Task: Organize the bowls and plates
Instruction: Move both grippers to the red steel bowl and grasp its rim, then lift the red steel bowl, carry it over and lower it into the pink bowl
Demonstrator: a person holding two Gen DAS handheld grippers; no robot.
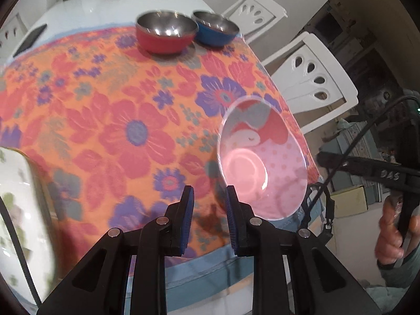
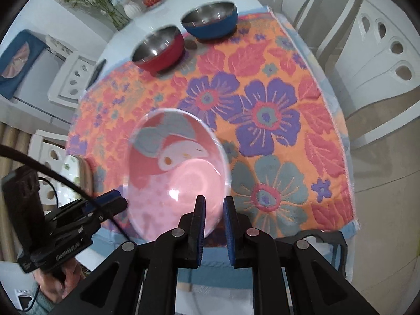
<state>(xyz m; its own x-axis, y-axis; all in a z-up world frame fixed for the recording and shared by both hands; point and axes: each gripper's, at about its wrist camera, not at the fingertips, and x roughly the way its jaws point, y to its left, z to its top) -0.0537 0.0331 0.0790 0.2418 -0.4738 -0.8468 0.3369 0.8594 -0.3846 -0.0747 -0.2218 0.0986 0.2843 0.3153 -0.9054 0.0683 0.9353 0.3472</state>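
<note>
1. The right gripper has its blue pads nearly together. They nip the near rim of the pink bowl.
2. The left gripper has its fingers drawn close, with nothing in the slit between them.
3. The pink bowl is at the near edge of the flowered tablecloth. It is tipped up, mouth facing the cameras, and its oval runs away from the near edge. Whether its base touches the cloth cannot be told.
4. A white plate with green sprigs stands steeply to the left. It is blurred and cut off by the frame.
5. At the far end of the cloth a red bowl and a blue bowl sit upright, side by side.
</note>
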